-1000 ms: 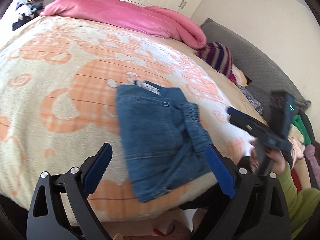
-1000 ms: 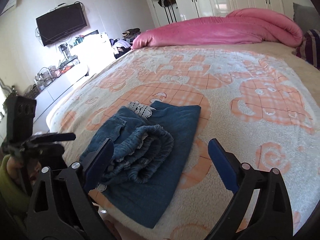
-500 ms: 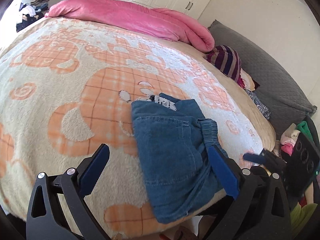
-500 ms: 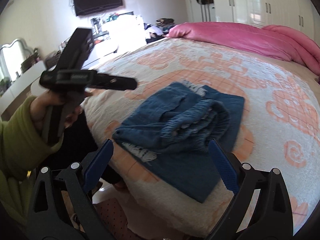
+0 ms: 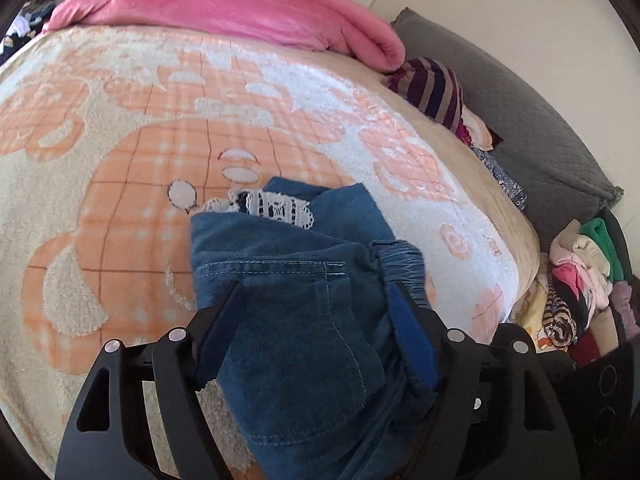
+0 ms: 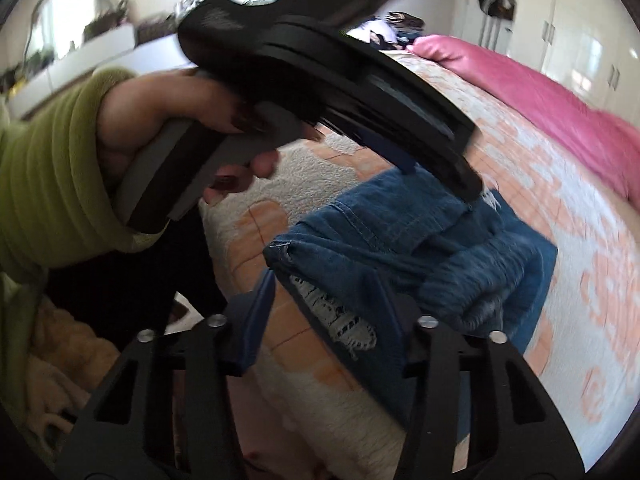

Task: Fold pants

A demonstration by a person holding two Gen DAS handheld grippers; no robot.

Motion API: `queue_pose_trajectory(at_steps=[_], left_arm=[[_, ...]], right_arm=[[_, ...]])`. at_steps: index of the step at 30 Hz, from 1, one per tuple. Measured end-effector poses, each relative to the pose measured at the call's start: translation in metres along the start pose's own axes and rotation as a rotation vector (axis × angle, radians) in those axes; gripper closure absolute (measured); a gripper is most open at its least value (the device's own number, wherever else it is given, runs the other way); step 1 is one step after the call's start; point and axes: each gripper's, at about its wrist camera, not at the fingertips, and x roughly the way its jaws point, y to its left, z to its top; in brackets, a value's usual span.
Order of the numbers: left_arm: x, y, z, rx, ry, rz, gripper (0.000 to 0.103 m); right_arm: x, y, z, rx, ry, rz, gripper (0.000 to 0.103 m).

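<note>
Bed (image 5: pixel 120 128): peach-and-cream patterned blanket, pink duvet (image 5: pixel 224 12) at the far end.
Pants (image 5: pixel 304 300): folded blue denim at the bed's near edge.
Left tongs (image 5: pixel 320 320): jaws just narrowing, the pants' fold between them.
Right tongs (image 6: pixel 324 312): jaws just narrowing around the lace-trimmed hem.

Sunlit bedroom: patterned bed (image 5: pixel 120 128), white wardrobes (image 6: pixel 576 52) (pink duvet (image 5: pixel 224 12) beyond)

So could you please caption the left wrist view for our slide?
Left tongs closing around folded blue jeans at the patterned bed blanket's edge.
</note>
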Motion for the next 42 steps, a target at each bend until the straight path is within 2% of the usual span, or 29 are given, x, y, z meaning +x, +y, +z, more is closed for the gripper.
queue_pose_trajectory(at_steps=[3, 4, 5, 7, 11, 17, 24, 30, 31, 32, 34, 38, 42], left_arm=[[0.012, 0.006, 0.0, -0.015, 0.023, 0.006, 0.031], [0.014, 0.007, 0.0, -0.022, 0.023, 0.009, 0.031], [0.017, 0.008, 0.0, -0.029, 0.025, 0.009, 0.031], [0.019, 0.01, 0.0, -0.035, 0.028, 0.008, 0.031], [0.021, 0.012, 0.0, -0.034, 0.029, 0.009, 0.031], [0.02, 0.014, 0.0, -0.044, 0.021, -0.002, 0.031], [0.014, 0.011, -0.002, -0.042, 0.01, 0.004, 0.031], [0.007, 0.007, -0.003, -0.041, -0.003, 0.002, 0.03], [0.004, 0.006, -0.003, -0.042, -0.01, 0.001, 0.024], [0.003, 0.006, -0.004, -0.041, -0.015, 0.001, 0.023], [-0.001, 0.004, -0.004, -0.034, -0.022, 0.006, 0.023], [-0.005, 0.001, -0.004, -0.028, -0.03, 0.005, 0.023], [-0.01, -0.003, -0.003, -0.021, -0.039, 0.002, 0.023]], right_arm=[[0.012, -0.002, 0.003, -0.005, 0.019, -0.002, 0.063], [0.016, -0.003, 0.002, -0.01, 0.022, -0.006, 0.068], [0.018, -0.003, 0.001, -0.014, 0.025, -0.009, 0.082], [0.016, -0.005, -0.002, 0.009, 0.026, 0.047, 0.099], [0.001, 0.0, -0.009, 0.025, 0.026, 0.095, 0.103], [0.0, -0.002, -0.028, 0.101, 0.034, 0.099, 0.103], [-0.007, -0.002, -0.028, 0.116, 0.032, 0.088, 0.102], [-0.015, -0.007, -0.027, 0.16, 0.008, 0.099, 0.093], [-0.017, -0.009, -0.027, 0.174, 0.003, 0.103, 0.087], [-0.019, -0.01, -0.028, 0.183, -0.004, 0.109, 0.084], [-0.022, -0.011, -0.029, 0.191, -0.012, 0.107, 0.082], [-0.031, -0.013, -0.031, 0.202, -0.029, 0.108, 0.072], [-0.04, -0.014, -0.032, 0.203, -0.039, 0.106, 0.068]])
